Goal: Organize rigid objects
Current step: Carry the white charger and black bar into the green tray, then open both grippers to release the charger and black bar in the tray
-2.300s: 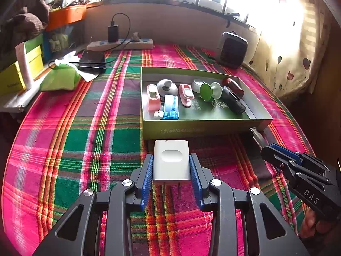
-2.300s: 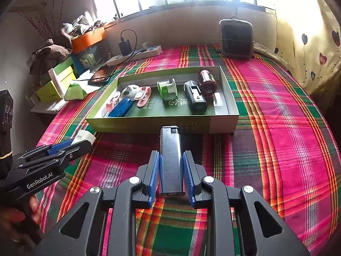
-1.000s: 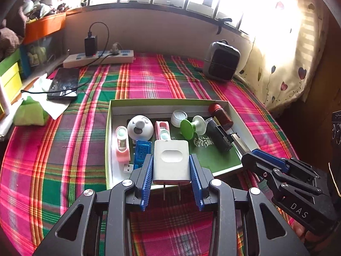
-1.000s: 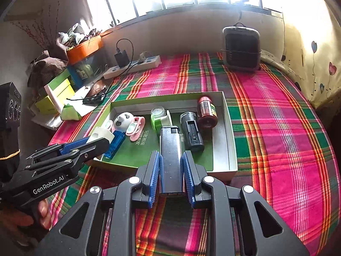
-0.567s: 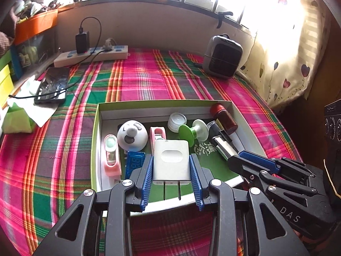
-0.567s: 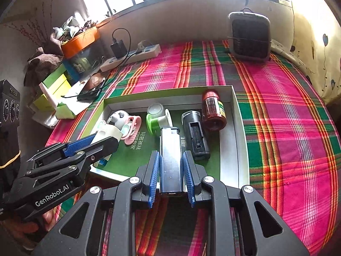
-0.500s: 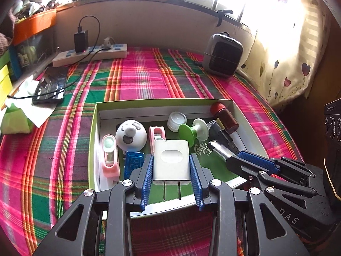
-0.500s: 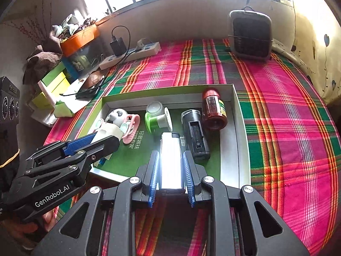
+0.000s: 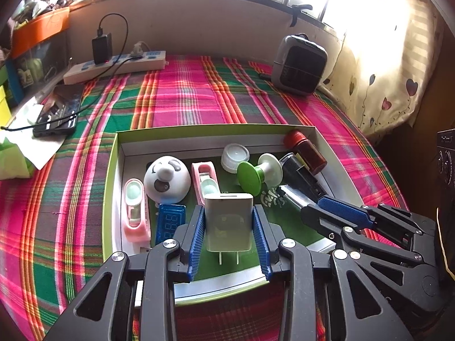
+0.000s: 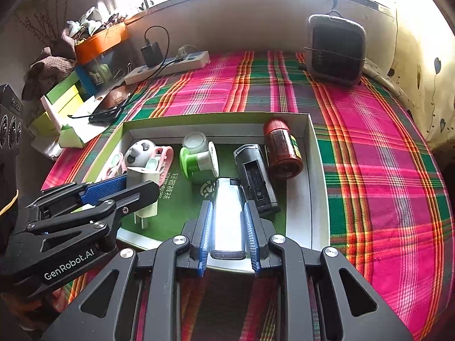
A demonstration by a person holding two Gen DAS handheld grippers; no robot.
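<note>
While above the cardboard tray (image 9: pixel 113 170): boxy white charger (image 9: pixel 228 221), glossy lighter (image 10: pixel 229 216).

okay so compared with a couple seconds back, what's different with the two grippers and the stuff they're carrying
Both grippers moved forward from the plaid cloth to over the green tray. The left gripper still clamps the white charger; the right gripper still clamps the silver lighter, now beside the black case. Nothing was released; the tray's contents stayed put.
</note>
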